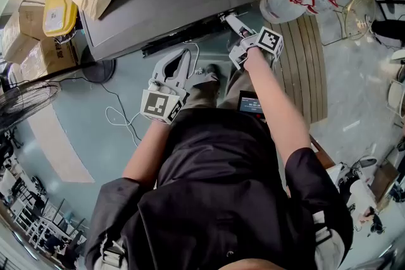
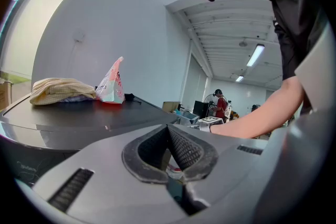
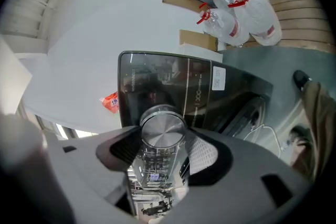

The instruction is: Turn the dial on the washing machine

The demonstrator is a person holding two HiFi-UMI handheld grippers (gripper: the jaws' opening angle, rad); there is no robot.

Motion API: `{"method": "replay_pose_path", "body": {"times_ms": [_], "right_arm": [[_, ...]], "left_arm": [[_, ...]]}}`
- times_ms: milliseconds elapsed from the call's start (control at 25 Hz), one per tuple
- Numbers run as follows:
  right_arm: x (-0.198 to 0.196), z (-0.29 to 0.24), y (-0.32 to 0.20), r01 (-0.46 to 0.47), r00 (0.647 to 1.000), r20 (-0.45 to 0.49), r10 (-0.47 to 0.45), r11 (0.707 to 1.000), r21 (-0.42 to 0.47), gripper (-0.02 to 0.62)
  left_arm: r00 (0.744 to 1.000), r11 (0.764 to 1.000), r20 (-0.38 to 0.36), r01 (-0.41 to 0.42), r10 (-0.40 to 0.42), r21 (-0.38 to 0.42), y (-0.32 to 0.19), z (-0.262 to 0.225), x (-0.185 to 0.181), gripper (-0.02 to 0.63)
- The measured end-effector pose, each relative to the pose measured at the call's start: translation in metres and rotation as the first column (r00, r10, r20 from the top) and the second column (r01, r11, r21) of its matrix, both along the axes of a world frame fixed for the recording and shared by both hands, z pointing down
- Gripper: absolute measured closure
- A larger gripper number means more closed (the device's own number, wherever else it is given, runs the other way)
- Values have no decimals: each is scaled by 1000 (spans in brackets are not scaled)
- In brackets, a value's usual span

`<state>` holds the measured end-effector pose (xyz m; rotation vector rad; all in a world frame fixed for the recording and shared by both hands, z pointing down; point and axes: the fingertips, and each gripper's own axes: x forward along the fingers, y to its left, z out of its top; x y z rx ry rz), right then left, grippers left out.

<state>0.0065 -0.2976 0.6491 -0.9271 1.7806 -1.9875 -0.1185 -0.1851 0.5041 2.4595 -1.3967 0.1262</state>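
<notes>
steel dial (image 3: pixel 163 130) pinched in right gripper (image 3: pixel 164 139); left gripper (image 2: pixel 168 131) closed

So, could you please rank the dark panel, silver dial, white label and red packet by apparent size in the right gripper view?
Largest: dark panel.
Next: silver dial, though its nearness to the camera enlarges it.
Smallest: white label and red packet, which look alike, so I would not rank them.

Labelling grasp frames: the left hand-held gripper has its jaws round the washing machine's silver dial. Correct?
No. It is the right hand-held gripper whose jaws are round the washing machine's silver dial, with the pads on its sides. The right gripper view shows it.
</notes>
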Motion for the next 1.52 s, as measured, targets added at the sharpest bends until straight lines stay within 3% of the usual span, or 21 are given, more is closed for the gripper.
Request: {"method": "replay_pose_path", "body": {"times_ms": [600, 880, 1520], "right_arm": [[1, 0, 2, -80, 987, 134, 91, 993, -87, 333], [1, 0, 1, -120, 965, 215, 150, 982, -143, 333], [1, 1, 1, -149, 933, 295, 206, 968, -204, 333]], "left_arm": [[1000, 1000, 1, -14, 14, 13, 3, -6, 5, 612], [1000, 1000, 5, -20, 20, 11, 1, -7, 6, 611], [1000, 1000, -17, -6, 7, 11, -3, -12, 8, 612]]}}
